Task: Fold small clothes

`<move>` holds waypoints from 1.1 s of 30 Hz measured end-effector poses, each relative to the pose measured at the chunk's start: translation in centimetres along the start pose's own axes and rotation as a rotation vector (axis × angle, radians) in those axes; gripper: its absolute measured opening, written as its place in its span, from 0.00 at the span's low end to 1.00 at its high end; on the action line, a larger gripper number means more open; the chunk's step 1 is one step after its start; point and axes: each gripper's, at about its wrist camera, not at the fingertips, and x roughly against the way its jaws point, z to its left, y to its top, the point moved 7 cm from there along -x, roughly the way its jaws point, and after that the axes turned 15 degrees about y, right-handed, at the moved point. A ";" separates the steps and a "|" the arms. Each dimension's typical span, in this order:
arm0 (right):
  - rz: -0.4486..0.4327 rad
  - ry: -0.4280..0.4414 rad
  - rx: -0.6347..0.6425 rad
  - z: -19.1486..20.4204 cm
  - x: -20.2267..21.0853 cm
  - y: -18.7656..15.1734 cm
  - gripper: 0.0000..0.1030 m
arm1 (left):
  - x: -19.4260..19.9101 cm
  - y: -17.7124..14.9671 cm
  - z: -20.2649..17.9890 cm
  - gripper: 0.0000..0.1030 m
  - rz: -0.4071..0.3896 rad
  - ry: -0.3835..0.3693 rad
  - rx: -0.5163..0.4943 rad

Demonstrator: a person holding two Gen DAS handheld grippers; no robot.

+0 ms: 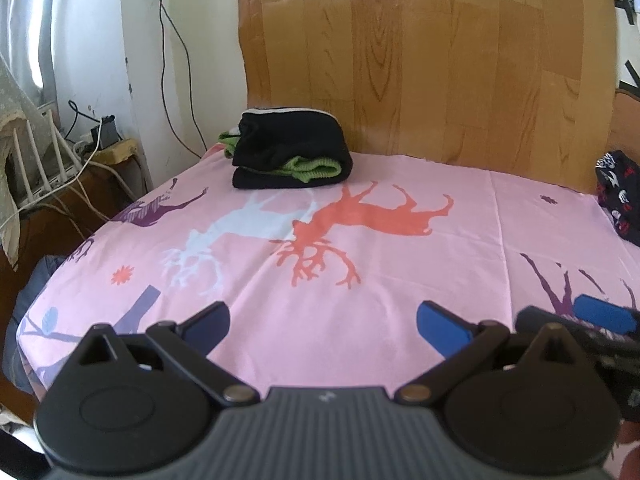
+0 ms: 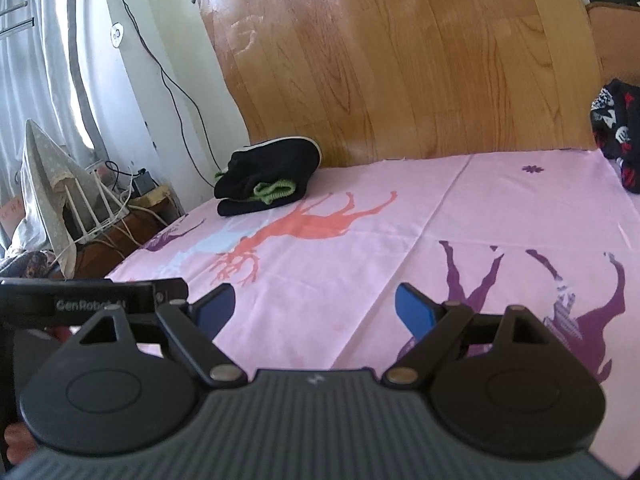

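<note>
At the far left, past the edge, cables [image 1: 80, 176] trail by the wall. The surface [image 1: 360, 320] wears a pink sheet printed with deer. On its far left corner sits a folded black garment [image 1: 288, 152] with green trim, against the wooden board [image 1: 420, 60]. The left tongs [image 1: 323, 322] hang low over the near edge, wide open, holding nothing. The right tongs [image 2: 315, 309] are just beside them — also wide open and empty. At the far right edge lies a dark patterned garment [image 2: 618, 132], unfolded.
</note>
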 end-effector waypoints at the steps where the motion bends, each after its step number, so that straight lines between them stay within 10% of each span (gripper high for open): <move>1: -0.004 -0.002 0.004 0.0 0.2 0.1 0.86 | -0.1 0.0 -0.1 1.00 0.002 0.001 0.000; 33: -0.029 -0.065 -0.015 -1.1 1.5 0.2 0.86 | -0.8 -0.3 -2.1 1.00 -0.007 0.007 -0.059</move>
